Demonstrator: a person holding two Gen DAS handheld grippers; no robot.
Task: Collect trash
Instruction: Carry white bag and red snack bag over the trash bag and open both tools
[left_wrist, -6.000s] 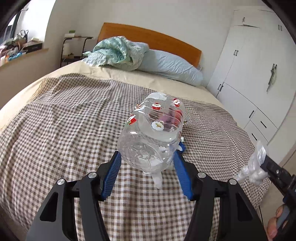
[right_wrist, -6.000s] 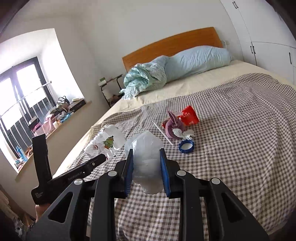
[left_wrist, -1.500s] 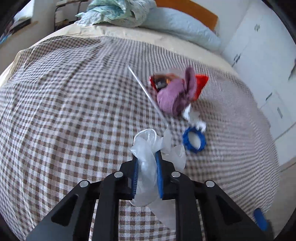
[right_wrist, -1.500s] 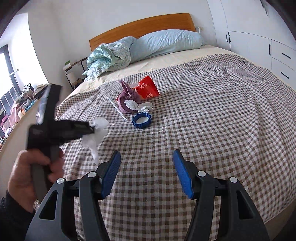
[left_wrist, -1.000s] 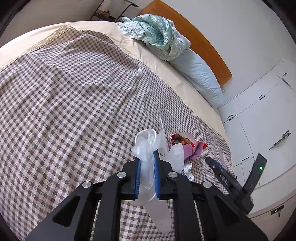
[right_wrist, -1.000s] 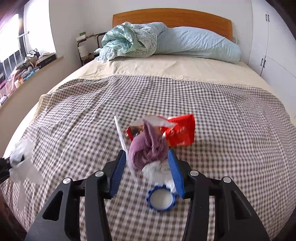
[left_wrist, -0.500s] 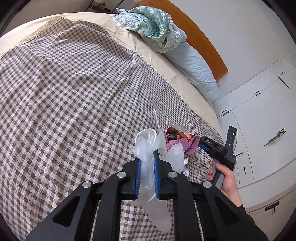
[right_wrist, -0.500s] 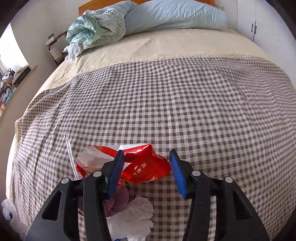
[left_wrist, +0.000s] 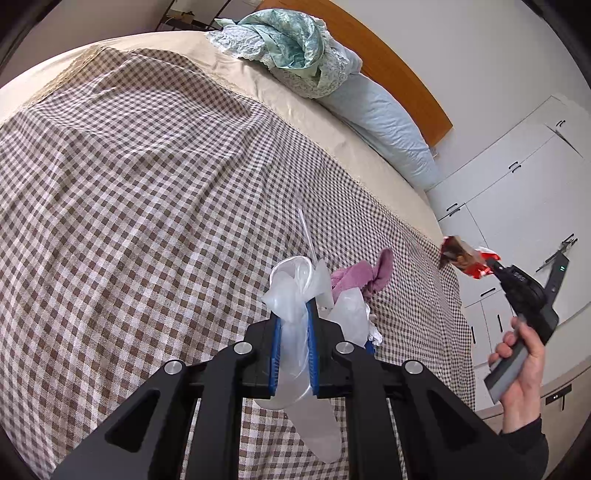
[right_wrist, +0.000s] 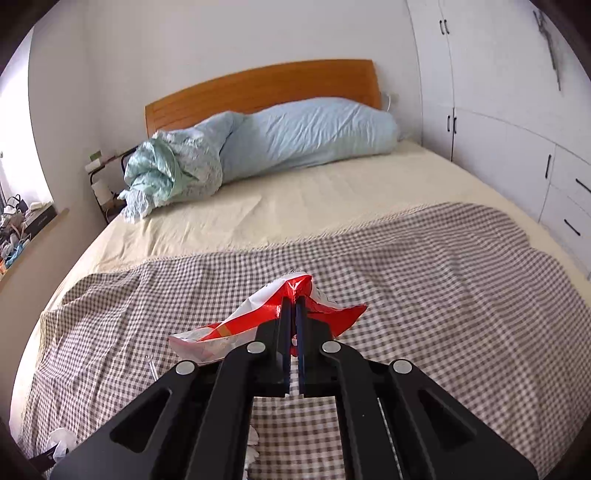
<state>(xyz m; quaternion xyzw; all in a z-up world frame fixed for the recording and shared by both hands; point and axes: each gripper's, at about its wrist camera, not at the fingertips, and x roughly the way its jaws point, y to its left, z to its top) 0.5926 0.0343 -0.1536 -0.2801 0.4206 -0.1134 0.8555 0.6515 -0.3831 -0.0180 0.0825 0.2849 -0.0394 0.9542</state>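
My left gripper is shut on a crumpled clear plastic bag that hangs down between its blue pads, above the checked blanket. Just beyond it on the blanket lie a purple cloth, a white tissue and a clear straw. My right gripper is shut on a red and white snack wrapper and holds it up above the bed. In the left wrist view the same wrapper hangs at the right, with a person's hand on the gripper's handle.
A long blue pillow and a bundled green quilt lie against the wooden headboard. White wardrobes stand along the right side of the bed. A cluttered windowsill is at the left.
My right gripper has closed on the red wrapper and lifted it off the blanket, away from the purple cloth. The left gripper has stayed shut on the plastic bag and hardly shifted.
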